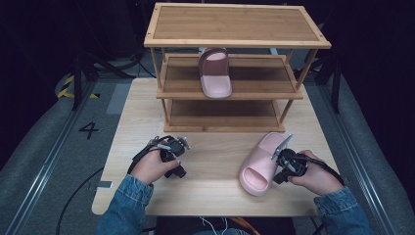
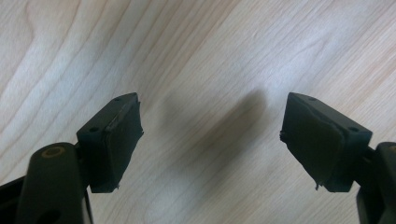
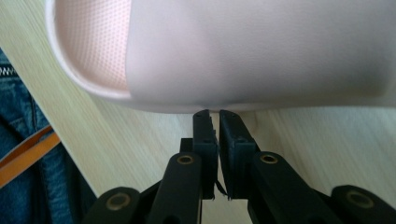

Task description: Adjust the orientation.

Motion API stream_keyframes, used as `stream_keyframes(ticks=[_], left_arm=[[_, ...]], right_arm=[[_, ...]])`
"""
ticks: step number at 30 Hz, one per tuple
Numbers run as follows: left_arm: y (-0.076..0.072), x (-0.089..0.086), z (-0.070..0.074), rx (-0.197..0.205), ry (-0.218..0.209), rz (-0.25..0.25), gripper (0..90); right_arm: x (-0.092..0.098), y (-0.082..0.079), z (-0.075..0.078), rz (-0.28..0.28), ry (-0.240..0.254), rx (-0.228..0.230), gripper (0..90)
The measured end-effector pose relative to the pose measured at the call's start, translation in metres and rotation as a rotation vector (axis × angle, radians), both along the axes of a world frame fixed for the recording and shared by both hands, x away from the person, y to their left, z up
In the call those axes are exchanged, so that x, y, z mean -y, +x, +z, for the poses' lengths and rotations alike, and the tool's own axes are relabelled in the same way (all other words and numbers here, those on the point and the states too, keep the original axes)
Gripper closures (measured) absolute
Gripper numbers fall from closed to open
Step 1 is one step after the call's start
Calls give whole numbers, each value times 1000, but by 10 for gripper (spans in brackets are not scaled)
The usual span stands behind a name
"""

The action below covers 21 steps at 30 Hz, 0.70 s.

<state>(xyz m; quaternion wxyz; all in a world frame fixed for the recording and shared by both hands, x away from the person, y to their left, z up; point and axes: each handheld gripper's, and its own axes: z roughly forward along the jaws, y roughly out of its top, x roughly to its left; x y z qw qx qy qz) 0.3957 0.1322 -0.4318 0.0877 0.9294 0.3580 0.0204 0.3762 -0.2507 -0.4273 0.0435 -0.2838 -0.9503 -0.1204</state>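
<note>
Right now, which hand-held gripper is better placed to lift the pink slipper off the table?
Right. The right hand-held gripper sits against the pink slipper, its jaws nearly together at the slipper's edge. The left hand-held gripper is apart from it, jaws open over bare table.

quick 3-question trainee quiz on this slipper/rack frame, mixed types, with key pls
1. True or false: a pink slipper lies on the middle shelf of the wooden rack.
2. In the left gripper view, the left gripper is: A) open over the bare table, B) shut on a slipper, C) shut on a shelf post.
3. Fill in: in the right gripper view, the right gripper has its jaws nearly together, their tips at the edge of the second ____ on the table.

Key: 1 true; 2 A; 3 slipper.
</note>
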Motion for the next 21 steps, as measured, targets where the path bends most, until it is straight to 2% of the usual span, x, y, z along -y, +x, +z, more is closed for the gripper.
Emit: stream_keyframes(ticks=[3,9,14,17,18,19,20,21], left_arm=[[-2,-4,-1,21,-9,9,212],[-9,-13,-1,14,-15,42,213],[-14,-20,-2,17,-16,61,213],[-15,-23,-2,29,-20,72,213],[-16,-23,-2,30,-22,79,214],[-16,-24,-2,30,-25,82,215],[-17,-24,-3,31,-24,82,216],[-17,-25,-2,33,-23,83,216]], right_arm=[[-6,4,-1,10,9,10,855],[-20,11,-1,13,40,53,834],[-29,17,-2,11,42,86,813],[-34,20,-2,-8,51,121,795],[-35,21,-2,-13,57,133,768],[-36,24,-3,-26,72,162,732],[-37,24,-3,-39,70,187,714],[-38,26,-4,-39,41,208,695]])
